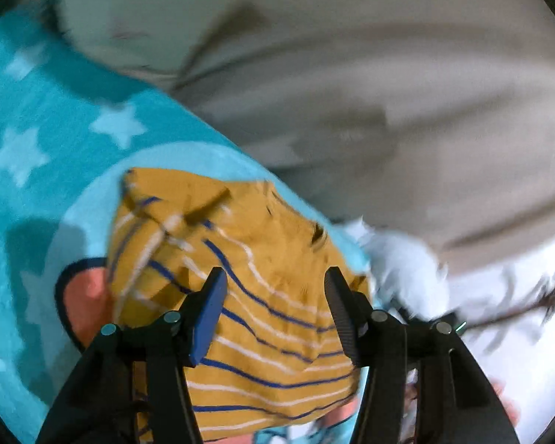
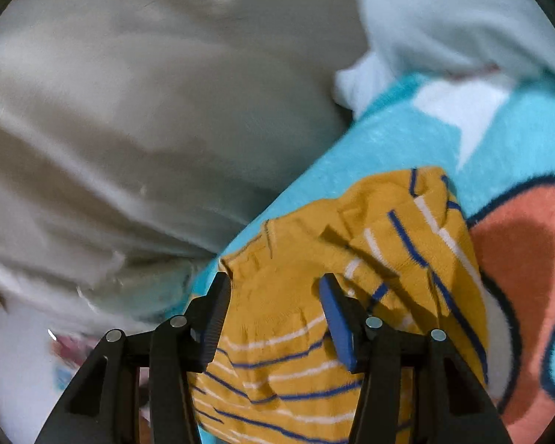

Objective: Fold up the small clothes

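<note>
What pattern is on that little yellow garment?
The garment is mustard yellow with thin blue and white stripes, clearest in the left wrist view.

Striped garment (image 1: 262,318) cut off below, partly behind gripper arms; beige bedding (image 1: 351,74) motion-blurred

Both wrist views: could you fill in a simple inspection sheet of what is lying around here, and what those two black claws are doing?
Surface: turquoise blanket with white stars and an orange cartoon figure, lying on beige bedding.
Job's things: one mustard striped garment, crumpled and partly doubled over, on the blanket.
Clutter: white cloth at the blanket's edge; more white fabric beside the garment, too blurred to identify.
Grippers: left gripper and right gripper both open above the garment, nothing pinched between the pads.
Cables: dark strand across the white fabric, too blurred to tell what it is.
Surroundings: nothing seen beyond bedding.
</note>
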Motion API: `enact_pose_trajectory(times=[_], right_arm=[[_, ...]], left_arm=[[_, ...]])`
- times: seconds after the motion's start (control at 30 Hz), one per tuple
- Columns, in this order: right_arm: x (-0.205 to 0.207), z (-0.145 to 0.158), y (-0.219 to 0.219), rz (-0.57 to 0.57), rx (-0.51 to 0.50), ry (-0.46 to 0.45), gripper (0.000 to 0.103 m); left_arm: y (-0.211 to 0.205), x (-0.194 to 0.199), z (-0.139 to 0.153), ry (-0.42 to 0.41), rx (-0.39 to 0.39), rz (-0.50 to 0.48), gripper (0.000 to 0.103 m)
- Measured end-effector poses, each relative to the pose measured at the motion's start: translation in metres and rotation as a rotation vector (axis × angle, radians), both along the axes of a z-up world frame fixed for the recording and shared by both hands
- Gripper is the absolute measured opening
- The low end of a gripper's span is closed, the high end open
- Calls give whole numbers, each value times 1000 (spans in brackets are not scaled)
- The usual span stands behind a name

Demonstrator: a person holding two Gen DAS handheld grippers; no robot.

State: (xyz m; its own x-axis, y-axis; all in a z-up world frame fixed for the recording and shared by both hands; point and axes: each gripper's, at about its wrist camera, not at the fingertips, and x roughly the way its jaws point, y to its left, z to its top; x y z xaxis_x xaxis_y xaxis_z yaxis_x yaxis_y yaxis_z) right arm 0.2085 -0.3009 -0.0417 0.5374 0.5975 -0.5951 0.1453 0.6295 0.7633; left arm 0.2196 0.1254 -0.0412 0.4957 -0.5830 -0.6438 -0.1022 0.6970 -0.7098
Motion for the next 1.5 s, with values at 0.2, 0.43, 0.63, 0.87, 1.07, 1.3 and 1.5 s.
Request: enact_pose_trajectory(times=[0.2, 0.43, 0.63, 0.87, 1.07, 1.3, 1.5], right_arm=[[12, -15, 39, 163, -130, 52, 55], [51, -41, -1, 22, -281, 130, 42], [36, -14, -7, -26, -414, 88, 50], [-36, 13, -20, -17, -387, 59, 50], [-89, -6, 6, 165, -349, 72, 50], [-95, -26, -45, 25, -488, 162, 49], [-123, -20, -65, 69, -371, 108, 53]], left_arm=[[-7, 33, -37, 84, 172, 25, 53], [21, 51, -59, 135, 101, 60, 42], [46, 44, -38, 102, 96, 71, 48], [41, -10, -27, 91, 128, 64, 49], [3, -67, -48, 105, 219, -6, 51], [41, -87, -52, 121, 258, 183, 40], [46, -112, -59, 122, 160, 185, 56]])
